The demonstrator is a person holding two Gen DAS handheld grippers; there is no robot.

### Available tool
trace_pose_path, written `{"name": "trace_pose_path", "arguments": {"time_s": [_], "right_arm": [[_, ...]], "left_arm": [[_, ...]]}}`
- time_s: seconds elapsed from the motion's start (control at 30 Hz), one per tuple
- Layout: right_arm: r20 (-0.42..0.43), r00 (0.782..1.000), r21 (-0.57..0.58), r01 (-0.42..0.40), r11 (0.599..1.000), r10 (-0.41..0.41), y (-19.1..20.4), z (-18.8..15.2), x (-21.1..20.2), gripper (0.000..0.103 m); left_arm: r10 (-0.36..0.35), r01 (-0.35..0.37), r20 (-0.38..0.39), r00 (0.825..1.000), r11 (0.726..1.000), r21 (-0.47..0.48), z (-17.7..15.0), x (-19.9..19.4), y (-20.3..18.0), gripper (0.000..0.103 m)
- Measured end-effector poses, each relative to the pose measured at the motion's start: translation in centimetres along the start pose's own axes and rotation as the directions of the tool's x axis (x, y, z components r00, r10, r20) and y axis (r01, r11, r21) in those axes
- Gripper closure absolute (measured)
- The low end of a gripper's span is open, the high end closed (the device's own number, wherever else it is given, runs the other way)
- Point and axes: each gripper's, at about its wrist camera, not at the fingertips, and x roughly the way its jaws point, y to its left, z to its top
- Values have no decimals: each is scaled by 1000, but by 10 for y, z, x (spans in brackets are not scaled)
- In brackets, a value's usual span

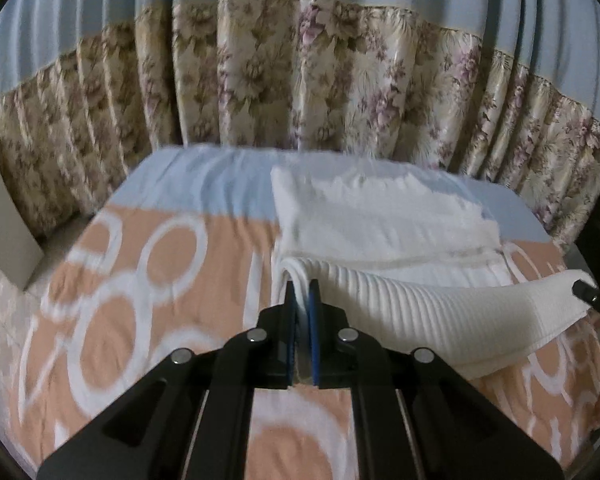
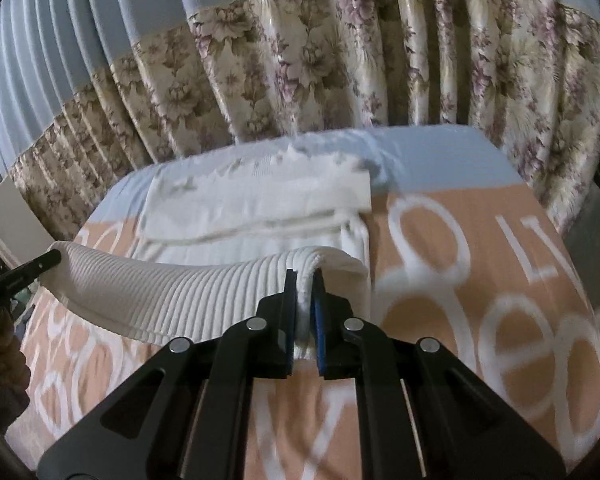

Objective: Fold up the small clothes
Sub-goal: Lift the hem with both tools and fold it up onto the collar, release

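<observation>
A white ribbed knit garment [image 1: 440, 304] lies on a bed covered by a peach bedspread [image 1: 148, 280] printed with white rings and letters, its far band pale blue. The knit is soft and finely ridged, the ribs running across the lifted strip. The near edge of the garment is raised off the bedspread and hangs as a shallow sagging band between the two grippers, its long axis running side to side across the bed. The rest of the garment [image 2: 260, 208] sits farther back, already doubled into a flat, roughly rectangular stack with a smoother top layer and a jagged far edge, resting partly on the peach area and partly on the blue band.

The left gripper [image 1: 302, 292] is pinched narrow on the left end of the lifted edge, the white cloth bulging up between its blue-padded black fingers. The right gripper [image 2: 305, 284] is likewise clamped tight on the right end, a fold of ribbed cloth squeezed between its pads. In each wrist view the tip of the other gripper shows at the far end of the band; the pictures are somewhat blurred.

Behind the bed hangs a pleated curtain [image 1: 320, 80], glossy, with a cream floral lower part in brown and mauve and a plain pale blue upper part. A flat grey panel [image 1: 4, 216] leans at the left beside the bed
</observation>
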Motion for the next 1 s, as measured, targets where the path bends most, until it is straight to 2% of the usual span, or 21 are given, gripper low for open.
{"name": "trace_pose_path", "arguments": {"time_s": [0.17, 0.27, 0.67, 1.0], "right_arm": [[13, 1000, -6, 14, 1000, -14, -6, 48, 42, 95], [9, 1000, -22, 27, 999, -27, -10, 68, 69, 95], [-77, 995, -14, 59, 998, -60, -32, 114, 175, 95], [-136, 986, -26, 88, 996, -91, -39, 135, 234, 95]], "left_arm": [[39, -40, 38, 999, 999, 36, 45, 42, -7, 98], [59, -61, 28, 998, 997, 51, 63, 73, -10, 97], [115, -112, -53, 992, 992, 54, 92, 179, -15, 97], [150, -143, -107, 983, 987, 68, 111, 245, -15, 97]]}}
